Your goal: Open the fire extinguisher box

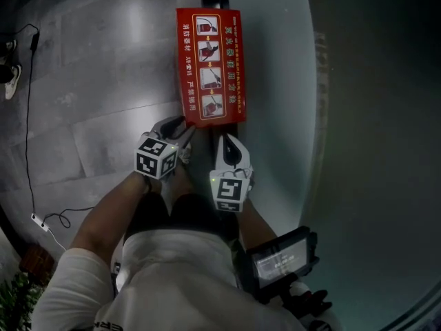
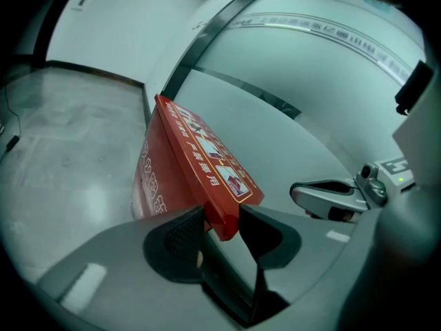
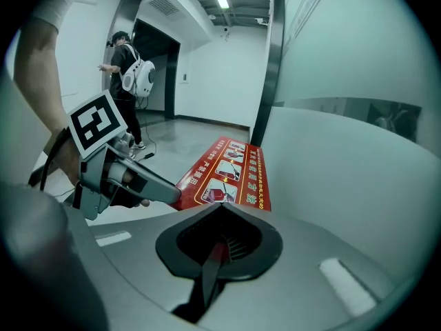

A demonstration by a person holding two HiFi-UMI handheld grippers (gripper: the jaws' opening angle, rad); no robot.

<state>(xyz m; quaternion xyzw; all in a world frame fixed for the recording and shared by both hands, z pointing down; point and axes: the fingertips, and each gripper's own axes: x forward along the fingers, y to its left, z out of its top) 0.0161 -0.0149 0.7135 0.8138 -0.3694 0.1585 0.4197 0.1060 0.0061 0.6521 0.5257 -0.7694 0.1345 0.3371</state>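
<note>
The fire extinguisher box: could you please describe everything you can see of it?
The fire extinguisher box is a red, seemingly metal cabinet standing on the grey floor against a pale curved wall. Its top lid carries four pictograms and columns of characters; white characters mark its side. The left gripper clamps the lid's near corner.

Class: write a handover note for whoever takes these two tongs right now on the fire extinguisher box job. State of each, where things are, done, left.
Left tongs: shut on the near corner of the box lid.
Right tongs: shut, holding nothing, beside the left, near the box's end.
Fire extinguisher box: red, on the floor against the pale wall panel.
Done: lid corner gripped.
Left: lid looks still down; lift it open, likely with the left tongs.
</note>
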